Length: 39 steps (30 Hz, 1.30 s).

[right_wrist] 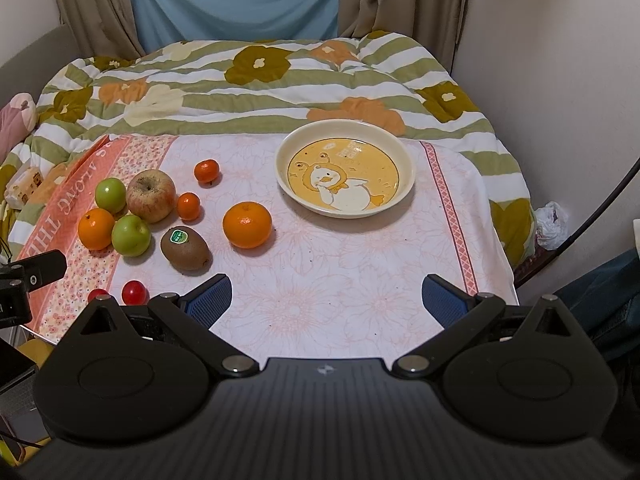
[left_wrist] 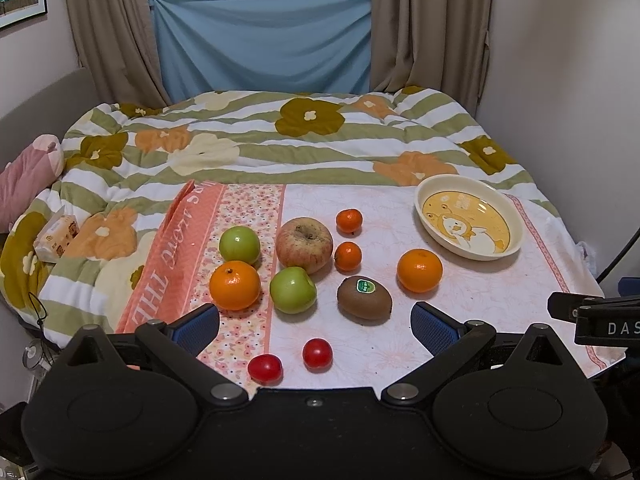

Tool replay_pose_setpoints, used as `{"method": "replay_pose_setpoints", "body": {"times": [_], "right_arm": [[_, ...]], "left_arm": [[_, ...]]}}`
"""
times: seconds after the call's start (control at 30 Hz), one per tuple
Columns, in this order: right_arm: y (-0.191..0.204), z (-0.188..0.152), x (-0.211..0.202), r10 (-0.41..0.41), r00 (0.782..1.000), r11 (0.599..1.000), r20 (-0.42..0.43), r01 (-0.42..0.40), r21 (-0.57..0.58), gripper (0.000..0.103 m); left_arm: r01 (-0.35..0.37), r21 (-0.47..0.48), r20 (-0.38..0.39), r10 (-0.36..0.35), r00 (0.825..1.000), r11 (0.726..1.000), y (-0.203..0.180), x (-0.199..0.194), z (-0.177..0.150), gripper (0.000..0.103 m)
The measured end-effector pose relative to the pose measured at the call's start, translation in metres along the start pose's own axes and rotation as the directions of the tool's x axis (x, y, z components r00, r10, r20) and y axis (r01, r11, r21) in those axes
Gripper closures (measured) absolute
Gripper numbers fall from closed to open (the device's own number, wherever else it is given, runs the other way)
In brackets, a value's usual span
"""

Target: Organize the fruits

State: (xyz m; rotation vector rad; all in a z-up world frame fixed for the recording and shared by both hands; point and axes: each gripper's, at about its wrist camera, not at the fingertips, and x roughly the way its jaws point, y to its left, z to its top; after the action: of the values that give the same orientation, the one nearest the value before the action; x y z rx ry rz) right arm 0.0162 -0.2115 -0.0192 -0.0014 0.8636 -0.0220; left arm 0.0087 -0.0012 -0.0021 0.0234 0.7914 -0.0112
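Observation:
Fruit lies on a pink floral cloth [left_wrist: 460, 320]: a red apple [left_wrist: 304, 244], two green apples [left_wrist: 239, 244] [left_wrist: 293, 290], two oranges [left_wrist: 234, 285] [left_wrist: 419, 271], two mandarins [left_wrist: 349, 221] [left_wrist: 347, 256], a kiwi [left_wrist: 364, 295] and two cherry tomatoes [left_wrist: 317, 354] [left_wrist: 265, 368]. A cream duck-print plate [left_wrist: 469, 216] [right_wrist: 345, 174] stands empty at the back right. My left gripper [left_wrist: 315, 322] is open, above the tomatoes at the near edge. My right gripper [right_wrist: 326, 300] is open over bare cloth, with the orange [right_wrist: 247, 225] and kiwi [right_wrist: 185, 249] ahead left.
The cloth lies on a bed with a striped flower quilt [left_wrist: 260, 136]. A tissue pack [left_wrist: 56, 236] and pink pillow [left_wrist: 24, 176] are at the left. Walls close the right side; curtains [left_wrist: 420, 24] hang behind. A white bag [right_wrist: 554, 224] lies at the right.

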Motion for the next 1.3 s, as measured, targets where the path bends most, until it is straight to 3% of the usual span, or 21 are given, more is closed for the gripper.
{"method": "replay_pose_setpoints", "body": {"times": [0.57, 0.9, 1.07, 1.3], "right_arm": [[-0.003, -0.001, -0.006, 0.003, 1.000, 1.000, 0.010, -0.003, -0.003, 0.000], [-0.006, -0.001, -0.019, -0.007, 0.999, 1.000, 0.046, 0.008, -0.027, 0.000], [-0.012, 0.003, -0.020, 0.051, 0.998, 0.998, 0.049, -0.050, -0.024, 0.000], [-0.016, 0.016, -0.005, 0.147, 0.989, 0.987, 0.031, -0.145, -0.066, 0.000]], "left_arm": [[0.007, -0.015, -0.009, -0.007, 1.000, 1.000, 0.000, -0.002, 0.000, 0.000], [0.004, -0.024, 0.025, -0.004, 1.000, 1.000, -0.007, -0.013, 0.000, 0.003], [-0.030, -0.023, 0.018, 0.030, 0.999, 0.999, -0.013, -0.014, 0.004, 0.002], [-0.139, -0.019, -0.003, 0.139, 0.990, 0.990, -0.017, -0.004, 0.007, 0.002]]}}
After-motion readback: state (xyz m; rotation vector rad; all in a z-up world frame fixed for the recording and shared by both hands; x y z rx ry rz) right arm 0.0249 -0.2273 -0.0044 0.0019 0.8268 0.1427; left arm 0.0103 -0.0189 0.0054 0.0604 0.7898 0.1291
